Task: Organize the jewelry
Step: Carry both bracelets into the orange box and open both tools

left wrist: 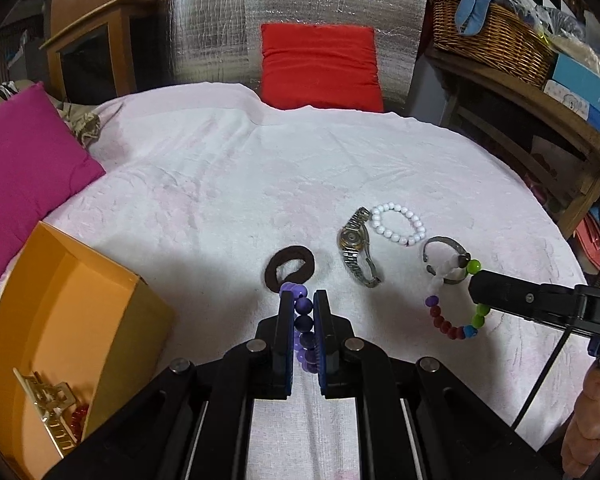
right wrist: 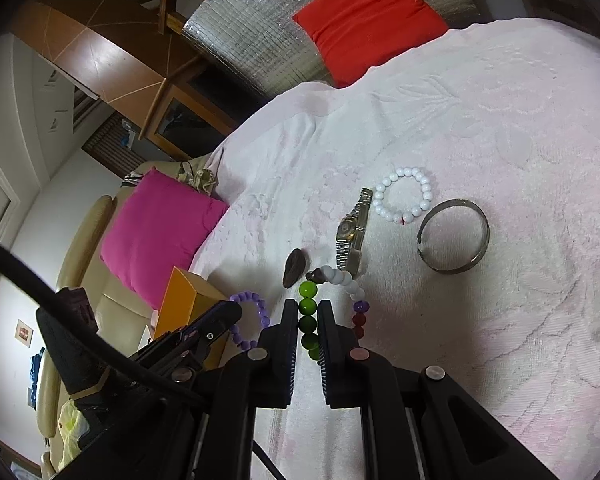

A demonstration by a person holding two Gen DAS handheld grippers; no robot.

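My left gripper [left wrist: 303, 300] is shut on a purple bead bracelet [left wrist: 305, 326], which also shows in the right wrist view [right wrist: 249, 322]. My right gripper [right wrist: 307, 308] is shut on the green beads of a multicolour bead bracelet [right wrist: 308, 312], seen from the left wrist view [left wrist: 452, 326] just off the cloth. On the white cloth lie a brown hair tie [left wrist: 291, 267], a metal watch [left wrist: 356, 246], a white bead bracelet [left wrist: 398, 224] and a metal bangle [right wrist: 454, 236]. An orange box [left wrist: 76, 320] at the left holds a gold hair claw [left wrist: 50, 412] and red beads [left wrist: 78, 420].
A magenta cushion [left wrist: 24, 168] lies at the left edge of the cloth and a red cushion [left wrist: 320, 66] at the back. A wicker basket [left wrist: 496, 36] sits on a wooden shelf at the right.
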